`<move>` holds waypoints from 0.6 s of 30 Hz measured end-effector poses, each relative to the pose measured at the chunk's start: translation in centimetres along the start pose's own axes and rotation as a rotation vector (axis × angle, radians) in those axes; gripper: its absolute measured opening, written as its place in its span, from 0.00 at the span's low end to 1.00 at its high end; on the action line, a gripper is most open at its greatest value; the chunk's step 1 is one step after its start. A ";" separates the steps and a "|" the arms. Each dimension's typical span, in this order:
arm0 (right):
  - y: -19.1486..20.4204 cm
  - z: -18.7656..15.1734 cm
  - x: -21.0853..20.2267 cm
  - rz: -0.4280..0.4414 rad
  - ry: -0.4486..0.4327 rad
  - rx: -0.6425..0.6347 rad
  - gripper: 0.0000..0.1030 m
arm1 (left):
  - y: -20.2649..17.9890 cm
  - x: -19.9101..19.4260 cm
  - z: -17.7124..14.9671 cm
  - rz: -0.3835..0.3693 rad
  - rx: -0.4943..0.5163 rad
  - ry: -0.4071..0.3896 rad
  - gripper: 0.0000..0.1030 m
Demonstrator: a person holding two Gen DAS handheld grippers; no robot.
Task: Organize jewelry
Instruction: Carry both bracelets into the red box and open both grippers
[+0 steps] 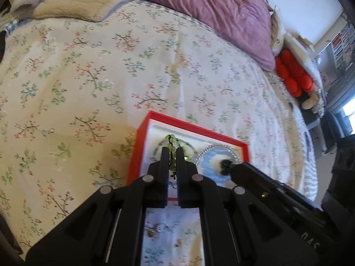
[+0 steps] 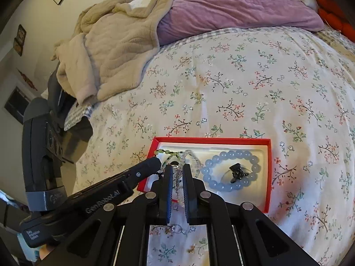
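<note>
A red jewelry box [image 1: 142, 133] [image 2: 268, 173] with a white lining lies on the floral bedspread. In it lie a pale blue bead bracelet [image 2: 230, 155] [image 1: 207, 163] with a black charm [image 2: 237, 171], and a clear bead bracelet [image 2: 195, 157]. My left gripper [image 1: 172, 153] is shut on a green bead strand [image 1: 170, 141] over the box's left half; the strand also shows in the right wrist view [image 2: 168, 151]. My right gripper [image 2: 177, 168] is shut on a clear bead strand [image 2: 177, 177] at the box's near edge.
Small earrings lie on the bedspread near me [image 2: 177, 229] [image 1: 155, 229]. A purple pillow [image 1: 217, 11] [image 2: 233, 2] and a beige blanket [image 2: 106, 44] lie at the head of the bed. Red balls [image 1: 290, 75] sit at the bed's right side.
</note>
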State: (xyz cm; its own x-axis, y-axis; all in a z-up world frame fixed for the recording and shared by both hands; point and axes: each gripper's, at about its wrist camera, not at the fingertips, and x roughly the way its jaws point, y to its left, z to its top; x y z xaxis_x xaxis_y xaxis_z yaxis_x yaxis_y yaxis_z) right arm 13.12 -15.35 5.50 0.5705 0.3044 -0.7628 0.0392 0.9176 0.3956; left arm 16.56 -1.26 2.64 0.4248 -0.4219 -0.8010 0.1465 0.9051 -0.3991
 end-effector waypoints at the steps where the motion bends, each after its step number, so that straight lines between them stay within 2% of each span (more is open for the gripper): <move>1: -0.1 0.0 0.2 -0.002 0.002 0.002 0.08 | 0.1 0.1 0.0 0.013 0.003 -0.003 0.06; 11: -3.0 0.3 0.8 -0.132 0.011 0.005 0.08 | -0.7 0.3 -0.3 0.056 0.057 0.003 0.07; 18: -4.9 0.3 1.1 -0.197 0.020 0.009 0.09 | -1.3 0.0 -0.6 0.052 0.086 0.002 0.29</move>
State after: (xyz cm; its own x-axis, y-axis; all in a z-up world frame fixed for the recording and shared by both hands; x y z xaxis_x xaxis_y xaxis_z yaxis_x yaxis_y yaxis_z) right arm 13.76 -19.55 2.87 0.5346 0.1241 -0.8359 0.1563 0.9576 0.2422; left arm 15.85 -2.42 2.91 0.4319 -0.3742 -0.8207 0.2007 0.9269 -0.3170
